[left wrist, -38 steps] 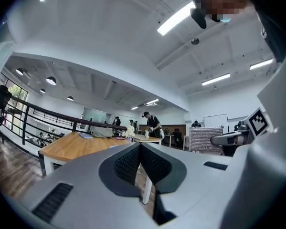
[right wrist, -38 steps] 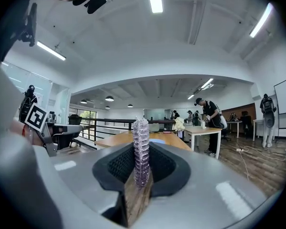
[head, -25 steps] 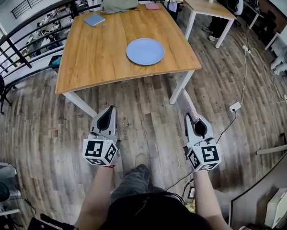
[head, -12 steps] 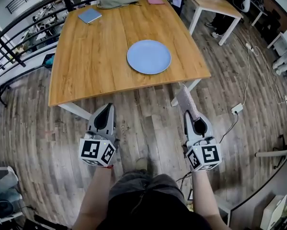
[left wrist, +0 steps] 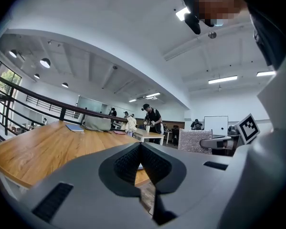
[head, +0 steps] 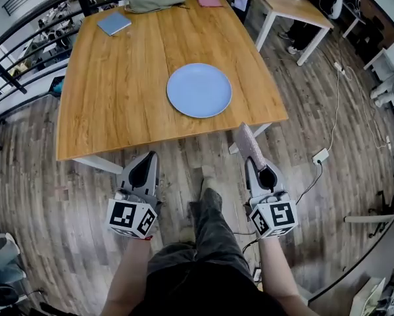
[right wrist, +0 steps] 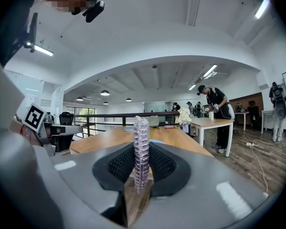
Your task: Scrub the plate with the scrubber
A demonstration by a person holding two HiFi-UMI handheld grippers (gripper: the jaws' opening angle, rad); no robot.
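Right gripper (right wrist: 141, 173) clamps the scrubber (right wrist: 141, 142), seen edge-on between the jaws in its own view. Left gripper (left wrist: 141, 149) is closed tight, nothing in it. Only the head view shows the plate (head: 199, 90) whole, upper centre on the table (head: 111, 97), ahead of both grippers.

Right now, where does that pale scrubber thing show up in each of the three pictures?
Head view: the scrubber is right of centre, sticking forward out of the right gripper, just below the table's near edge.
Left gripper view: at the right, mid-height, seen side-on.
Right gripper view: dead centre, standing upright and edge-on between the jaws.
Shared landmark: the wooden table, seen ahead in all three views.
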